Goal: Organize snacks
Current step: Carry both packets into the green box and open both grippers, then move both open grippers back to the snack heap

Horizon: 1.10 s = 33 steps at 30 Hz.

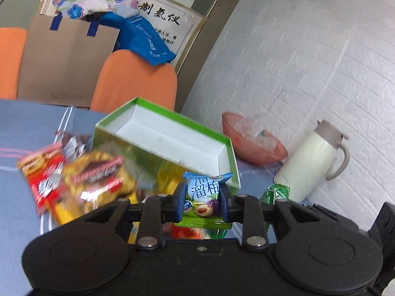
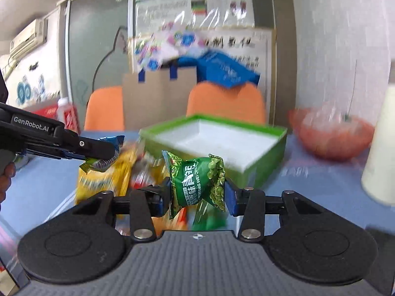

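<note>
Blue cloth-covered surface (image 2: 321,180) carries an empty green-rimmed cardboard box (image 2: 264,165) behind a heap of bright snack packets (image 1: 81,180); left gripper (image 1: 202,197) jaws pinch a pale-blue plum-candy packet (image 1: 203,194), right gripper (image 2: 198,192) jaws pinch a green pea-snack packet (image 2: 197,182), both held above the heap.

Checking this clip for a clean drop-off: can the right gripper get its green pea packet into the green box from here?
Probably yes. The right gripper holds the green pea packet above the snack pile, and the green box sits open-topped just ahead, nothing between.
</note>
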Motion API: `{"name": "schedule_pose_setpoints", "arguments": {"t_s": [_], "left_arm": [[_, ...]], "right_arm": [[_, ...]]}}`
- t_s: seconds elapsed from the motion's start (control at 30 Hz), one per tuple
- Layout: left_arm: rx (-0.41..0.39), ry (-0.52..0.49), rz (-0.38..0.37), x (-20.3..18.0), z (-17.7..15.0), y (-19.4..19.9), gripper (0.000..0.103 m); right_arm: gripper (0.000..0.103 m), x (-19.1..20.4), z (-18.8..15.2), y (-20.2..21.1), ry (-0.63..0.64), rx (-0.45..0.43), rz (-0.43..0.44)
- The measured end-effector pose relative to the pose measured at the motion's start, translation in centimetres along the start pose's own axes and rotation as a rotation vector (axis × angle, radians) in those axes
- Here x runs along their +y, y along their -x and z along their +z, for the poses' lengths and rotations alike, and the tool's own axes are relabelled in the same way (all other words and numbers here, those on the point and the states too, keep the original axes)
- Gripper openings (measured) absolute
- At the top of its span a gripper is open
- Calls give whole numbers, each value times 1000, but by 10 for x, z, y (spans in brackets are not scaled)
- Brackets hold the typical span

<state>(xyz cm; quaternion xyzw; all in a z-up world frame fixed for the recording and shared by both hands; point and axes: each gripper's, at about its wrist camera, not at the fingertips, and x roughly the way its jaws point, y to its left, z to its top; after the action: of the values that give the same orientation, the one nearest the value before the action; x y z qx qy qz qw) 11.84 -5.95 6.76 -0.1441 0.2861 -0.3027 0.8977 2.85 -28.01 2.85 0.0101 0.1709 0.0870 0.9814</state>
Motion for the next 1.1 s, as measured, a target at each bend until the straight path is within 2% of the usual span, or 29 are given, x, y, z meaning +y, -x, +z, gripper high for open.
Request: {"name": "schedule_pose_setpoints", "arguments": {"t_s": [0.07, 0.17, 0.33, 0.47, 0.53, 0.57, 0.6, 0.63, 0.67, 0.7, 0.77, 0.97, 1.1], "left_arm": [[-5, 13, -4, 1, 15, -16, 84], [-14, 14, 40, 5, 32, -46, 84], [27, 34, 100, 16, 50, -99, 84], [33, 29, 129, 19, 54, -124, 85], [27, 35, 131, 22, 52, -132, 91], [25, 32, 140, 23, 51, -136, 101], [35, 24, 157, 24, 49, -138, 103], [37, 11, 185, 24, 46, -137, 103], [17, -6, 212, 23, 42, -133, 103], [-1, -27, 227, 23, 40, -128, 103], [-3, -48, 217, 23, 37, -115, 103], [-3, 9, 221, 22, 32, -50, 103], [-72, 9, 224, 27, 12, 8, 103]], "right_arm": [[75, -5, 11, -11, -1, -29, -17], [75, -13, 22, -35, -21, -38, -41], [75, -24, 26, -81, -53, 3, -69], [75, -35, 24, -106, -85, 19, -83], [75, -39, 23, -114, -110, 24, -84], [78, -41, 23, -117, -119, 29, -86], [87, -42, 22, -122, -118, 39, -89], [90, -42, 20, -126, -105, 57, -93], [102, -40, 18, -130, -84, 73, -106], [103, -38, 16, -131, -60, 74, -115], [103, -34, 12, -125, -16, 49, -117], [103, -22, 17, -89, -9, -3, -112], [103, -8, 29, -66, -18, -35, -43]]}}
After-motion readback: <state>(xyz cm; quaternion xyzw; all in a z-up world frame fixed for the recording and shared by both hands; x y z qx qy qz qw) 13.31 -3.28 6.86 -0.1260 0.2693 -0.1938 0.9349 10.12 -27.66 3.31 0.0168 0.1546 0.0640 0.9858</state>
